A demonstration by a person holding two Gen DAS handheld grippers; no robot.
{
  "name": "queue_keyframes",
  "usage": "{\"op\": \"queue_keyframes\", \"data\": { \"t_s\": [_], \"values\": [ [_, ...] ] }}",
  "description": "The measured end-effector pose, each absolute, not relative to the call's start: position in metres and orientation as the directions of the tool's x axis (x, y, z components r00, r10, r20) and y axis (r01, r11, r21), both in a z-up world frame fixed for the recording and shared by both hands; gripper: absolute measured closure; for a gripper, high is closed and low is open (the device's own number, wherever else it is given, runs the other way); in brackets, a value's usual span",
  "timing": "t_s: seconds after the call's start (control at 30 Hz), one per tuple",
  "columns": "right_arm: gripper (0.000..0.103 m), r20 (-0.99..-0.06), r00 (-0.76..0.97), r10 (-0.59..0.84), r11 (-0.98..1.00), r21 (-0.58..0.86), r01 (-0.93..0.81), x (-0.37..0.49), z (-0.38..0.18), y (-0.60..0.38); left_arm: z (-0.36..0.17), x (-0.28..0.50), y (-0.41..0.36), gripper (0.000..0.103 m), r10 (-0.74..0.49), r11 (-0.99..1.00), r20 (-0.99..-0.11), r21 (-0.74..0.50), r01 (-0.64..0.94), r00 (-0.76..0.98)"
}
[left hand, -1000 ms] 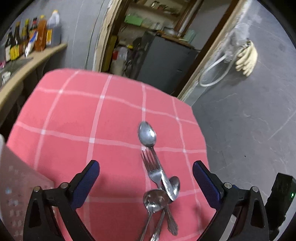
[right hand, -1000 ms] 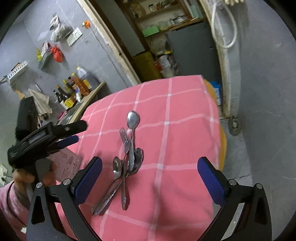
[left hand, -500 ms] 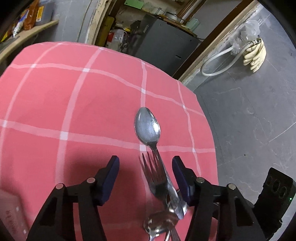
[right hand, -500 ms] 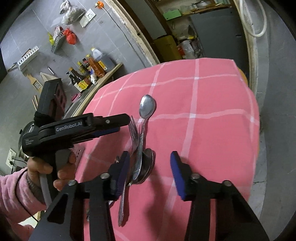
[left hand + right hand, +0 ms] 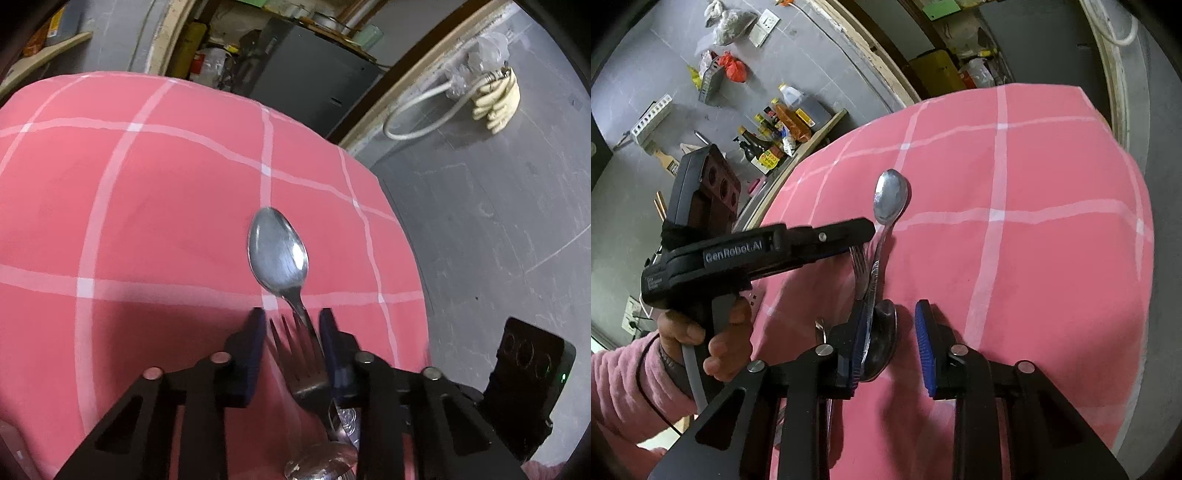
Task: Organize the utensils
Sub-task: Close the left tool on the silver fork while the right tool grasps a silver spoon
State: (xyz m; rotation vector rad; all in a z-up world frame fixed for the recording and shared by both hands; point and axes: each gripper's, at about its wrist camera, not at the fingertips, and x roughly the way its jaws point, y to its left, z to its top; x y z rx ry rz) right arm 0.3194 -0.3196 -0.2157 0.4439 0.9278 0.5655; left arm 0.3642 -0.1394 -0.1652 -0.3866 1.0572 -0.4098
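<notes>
Free room and obstacles. Your left tool [image 5: 291,325] sits low over the pile of cutlery [image 5: 325,413], its jaws, which have just been closing, flanking the fork [image 5: 299,354] and the neck of the long spoon [image 5: 279,254]. Your right tool [image 5: 892,332], jaws likewise just closing, straddles a spoon bowl [image 5: 884,339] at the pile's other end. The two tools crowd one another; the left tool's body bars the way on your right tool's left side. The pink checked cloth on the desk [image 5: 155,206] lies bare beyond and left of the long spoon. To the right the desk edge drops to the grey floor [image 5: 498,240].
</notes>
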Motion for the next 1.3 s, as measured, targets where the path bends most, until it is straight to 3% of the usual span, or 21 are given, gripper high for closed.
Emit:
{"op": "queue_keyframes", "data": {
  "t_s": [0.27,0.8,1.3],
  "values": [
    [0.099,-0.629,0.459,0.627,0.768,0.598,-0.230,0.315,-0.221,-0.317,-0.161,0.362,-0.139,0.082,-0.485,0.862,-0.756,-0.498,0.095,0.440],
    [0.101,-0.611,0.572,0.548,0.796,0.591,-0.132,0.274,-0.194,-0.332,-0.114,0.333,-0.147,0.084,-0.456,0.886,-0.744,-0.431,0.170,0.489],
    [0.101,-0.589,0.720,0.366,0.889,0.451,-0.083,0.225,-0.134,-0.330,-0.055,0.291,-0.145,0.085,-0.429,0.903,-0.691,-0.329,0.275,0.582]
  ]
}}
